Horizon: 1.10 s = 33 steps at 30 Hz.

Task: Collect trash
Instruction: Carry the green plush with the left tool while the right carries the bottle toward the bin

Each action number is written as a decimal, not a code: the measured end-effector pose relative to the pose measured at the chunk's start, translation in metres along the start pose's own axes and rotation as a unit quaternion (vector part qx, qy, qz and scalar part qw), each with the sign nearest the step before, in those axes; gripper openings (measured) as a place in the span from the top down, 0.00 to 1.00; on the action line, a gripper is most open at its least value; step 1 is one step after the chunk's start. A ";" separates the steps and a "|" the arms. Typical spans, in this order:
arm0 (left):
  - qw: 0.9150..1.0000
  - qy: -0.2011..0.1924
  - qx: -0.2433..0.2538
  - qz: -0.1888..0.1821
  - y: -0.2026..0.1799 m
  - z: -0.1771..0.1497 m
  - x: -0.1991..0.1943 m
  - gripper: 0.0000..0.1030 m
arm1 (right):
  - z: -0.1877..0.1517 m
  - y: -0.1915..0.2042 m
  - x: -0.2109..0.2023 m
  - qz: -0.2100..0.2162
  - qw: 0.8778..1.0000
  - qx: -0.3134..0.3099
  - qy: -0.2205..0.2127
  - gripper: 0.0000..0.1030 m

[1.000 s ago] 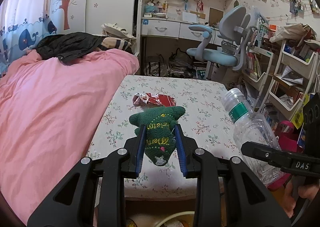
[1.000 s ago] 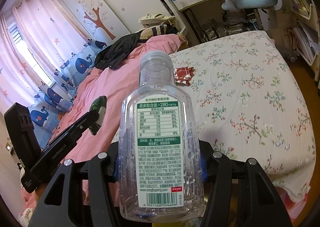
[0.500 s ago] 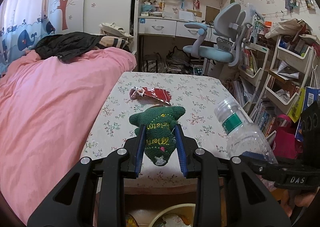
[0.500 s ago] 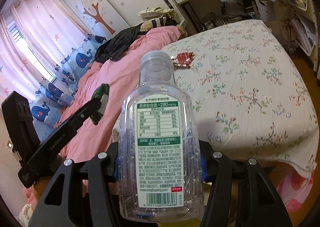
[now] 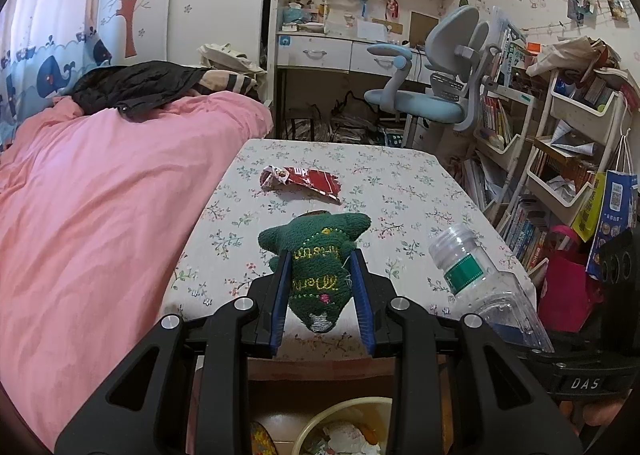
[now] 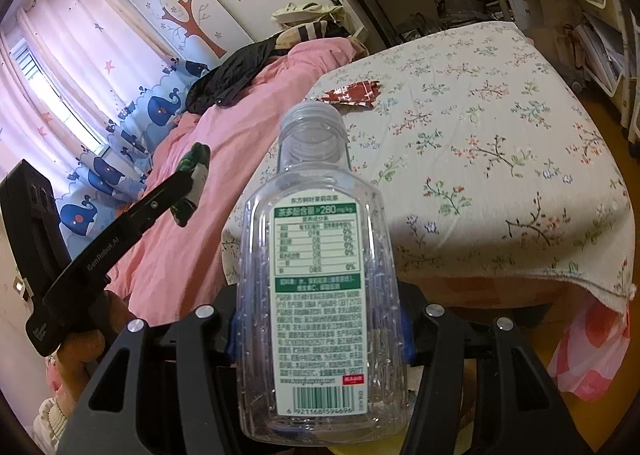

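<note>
We've pulled back off the table (image 5: 404, 175) edge; bin (image 5: 348, 429) now under left gripper (image 5: 322, 287), clamping green plush (image 5: 316, 255). Right gripper (image 6: 320, 329) grips empty bottle (image 6: 316, 275). Red wrapper (image 5: 302, 181) remains mid-table.

Clear glossy plastic bottle (image 6: 320, 275), fuzzy knit toy (image 5: 316, 271)

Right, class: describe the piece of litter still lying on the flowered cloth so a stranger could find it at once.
Start at the bed with the pink duvet; beside it stands a surface under a white flowered cloth. Toward its far end lies a crumpled red and white foil wrapper. It is the only thing resting loose on the cloth, flat and torn.
</note>
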<state>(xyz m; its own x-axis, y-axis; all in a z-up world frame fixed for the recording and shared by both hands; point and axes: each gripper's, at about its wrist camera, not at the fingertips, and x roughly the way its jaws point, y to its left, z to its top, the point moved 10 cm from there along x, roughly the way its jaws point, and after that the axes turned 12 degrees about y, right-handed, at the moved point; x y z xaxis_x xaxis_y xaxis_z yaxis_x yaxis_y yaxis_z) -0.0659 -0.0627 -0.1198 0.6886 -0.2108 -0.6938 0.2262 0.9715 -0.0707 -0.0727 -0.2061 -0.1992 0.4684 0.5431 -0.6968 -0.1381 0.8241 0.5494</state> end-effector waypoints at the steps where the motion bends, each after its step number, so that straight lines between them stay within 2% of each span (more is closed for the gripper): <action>1: 1.000 0.000 0.000 0.000 -0.001 -0.002 -0.001 0.73 | -0.001 0.000 0.000 0.000 1.000 0.000 0.000 0.46; 33: 1.000 0.013 0.019 -0.004 -0.009 -0.041 -0.017 0.73 | -0.046 0.001 0.003 -0.005 0.999 0.005 0.035 0.46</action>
<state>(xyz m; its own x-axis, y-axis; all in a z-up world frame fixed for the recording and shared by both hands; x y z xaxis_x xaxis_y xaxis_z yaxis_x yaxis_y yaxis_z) -0.1076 -0.0633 -0.1371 0.6685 -0.2149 -0.7120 0.2573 0.9651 -0.0496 -0.1112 -0.1962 -0.2222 0.4080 0.5457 -0.7319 -0.1248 0.8275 0.5474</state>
